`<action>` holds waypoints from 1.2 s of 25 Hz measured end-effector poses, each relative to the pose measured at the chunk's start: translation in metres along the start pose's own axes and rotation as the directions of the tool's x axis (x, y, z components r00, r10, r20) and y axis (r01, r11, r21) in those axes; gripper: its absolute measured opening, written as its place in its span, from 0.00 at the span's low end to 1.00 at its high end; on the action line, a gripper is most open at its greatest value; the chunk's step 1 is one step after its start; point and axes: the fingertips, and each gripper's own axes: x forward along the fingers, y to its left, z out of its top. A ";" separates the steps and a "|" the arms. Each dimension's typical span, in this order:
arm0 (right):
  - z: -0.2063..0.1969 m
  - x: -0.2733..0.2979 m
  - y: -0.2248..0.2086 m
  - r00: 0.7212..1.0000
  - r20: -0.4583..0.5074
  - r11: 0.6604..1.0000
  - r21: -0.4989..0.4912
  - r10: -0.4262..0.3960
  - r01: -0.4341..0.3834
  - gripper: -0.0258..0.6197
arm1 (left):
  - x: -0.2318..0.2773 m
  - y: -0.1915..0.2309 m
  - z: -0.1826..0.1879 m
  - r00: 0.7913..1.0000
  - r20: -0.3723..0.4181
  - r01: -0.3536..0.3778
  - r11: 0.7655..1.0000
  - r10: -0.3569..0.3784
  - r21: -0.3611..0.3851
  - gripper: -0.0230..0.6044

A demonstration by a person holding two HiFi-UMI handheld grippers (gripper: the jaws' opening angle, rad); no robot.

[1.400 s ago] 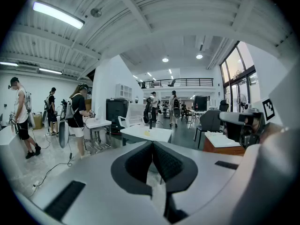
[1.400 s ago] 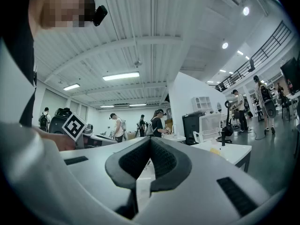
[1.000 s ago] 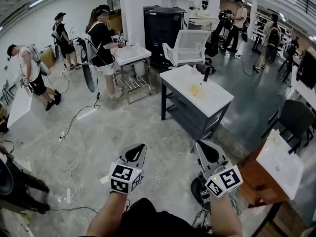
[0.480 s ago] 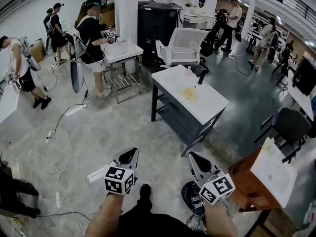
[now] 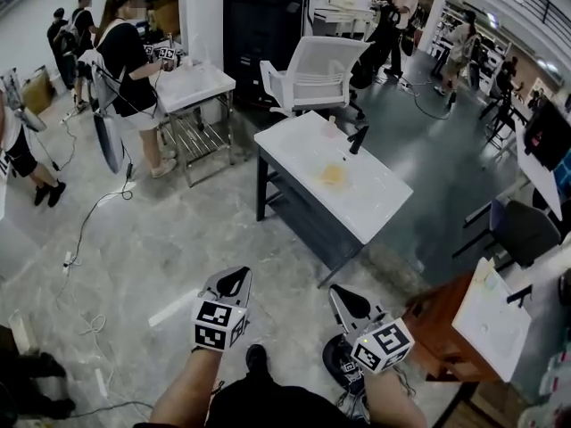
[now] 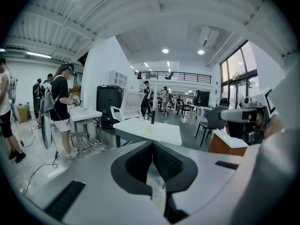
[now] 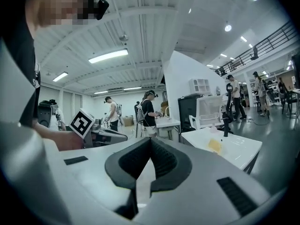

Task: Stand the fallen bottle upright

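A white table point(image 5: 375, 205) stands ahead of me across the grey floor. On it lies a small yellow thing point(image 5: 332, 175), too small to tell whether it is the bottle. Beyond it a dark slim object point(image 5: 357, 139) stands upright near the table's far edge. The left gripper view shows the yellow thing point(image 6: 149, 130) and the dark object point(image 6: 153, 117); so does the right gripper view, the yellow thing point(image 7: 214, 145) and the dark object point(image 7: 225, 128). My left gripper point(image 5: 239, 275) point(image 6: 152, 144) and right gripper point(image 5: 337, 292) point(image 7: 151, 140) are both shut and hold nothing, well short of the table.
A white chair point(image 5: 312, 69) and a black cabinet point(image 5: 259, 25) stand behind the table. At a second white table point(image 5: 192, 83) on the left a person works. A brown desk point(image 5: 446, 328) and a black chair point(image 5: 526, 230) are at right. Cables point(image 5: 80, 230) cross the floor.
The table has come nearer and lower in the head view as I walk toward it. Both grippers have sunk a little and stayed shut.
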 end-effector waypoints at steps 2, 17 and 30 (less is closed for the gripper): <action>0.000 0.025 -0.009 1.000 -0.014 1.000 0.008 0.007 -0.007 0.06 | 0.019 0.013 0.006 1.000 -0.006 0.013 1.000 -0.013 0.008 0.07; 0.015 0.143 -0.071 0.999 -0.020 0.998 0.056 0.033 -0.032 0.06 | 0.110 0.091 0.042 0.999 -0.041 0.018 0.999 -0.017 0.032 0.07; 0.033 0.263 -0.254 0.982 -0.075 0.983 0.077 0.172 -0.167 0.06 | 0.301 0.127 0.103 0.994 -0.070 -0.087 0.996 0.085 -0.026 0.07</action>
